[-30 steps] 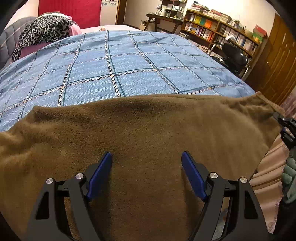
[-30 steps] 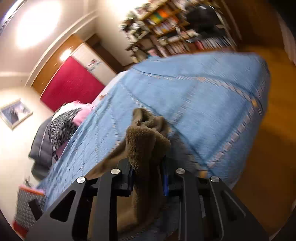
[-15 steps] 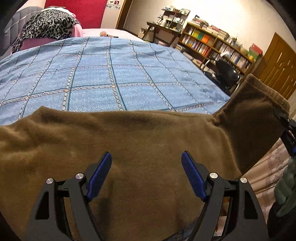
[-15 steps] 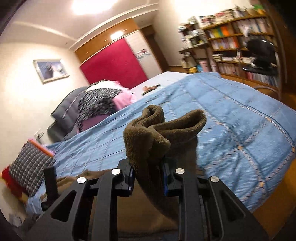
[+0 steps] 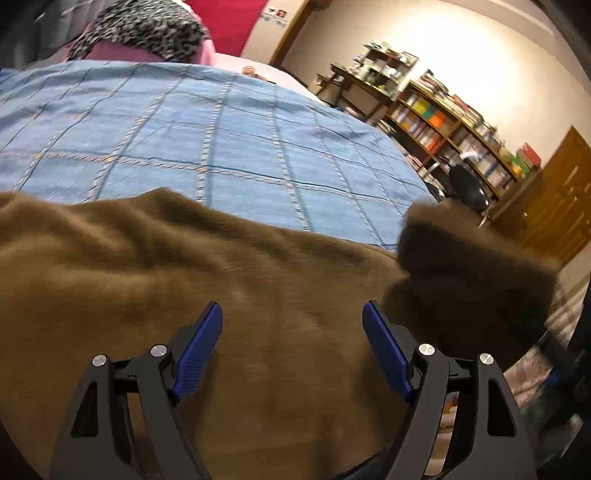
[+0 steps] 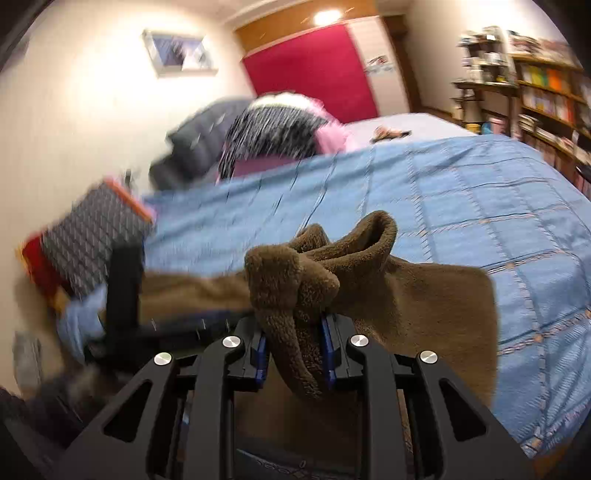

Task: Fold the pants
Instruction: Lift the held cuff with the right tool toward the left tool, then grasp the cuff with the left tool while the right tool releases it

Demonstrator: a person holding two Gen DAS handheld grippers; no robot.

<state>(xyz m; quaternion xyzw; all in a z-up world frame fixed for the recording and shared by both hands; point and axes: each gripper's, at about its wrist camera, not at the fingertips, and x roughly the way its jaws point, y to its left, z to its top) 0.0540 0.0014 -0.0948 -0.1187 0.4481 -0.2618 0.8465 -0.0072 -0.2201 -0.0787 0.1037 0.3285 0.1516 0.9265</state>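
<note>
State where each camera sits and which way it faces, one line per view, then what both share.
Left wrist: on the left hand-held gripper, jaws open, looking down over the brown pants across the blue bedspread toward the bookshelves.
Right wrist: on the right hand-held gripper, shut on a bunched end of the pants, facing the red panel.
Shared: pants, bedspread, bookshelves, leopard-print cloth.

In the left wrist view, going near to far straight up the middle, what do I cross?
Left gripper, jaws open → brown pants spread flat → blue checked bedspread → leopard-print cloth at the far end of the bed.
</note>
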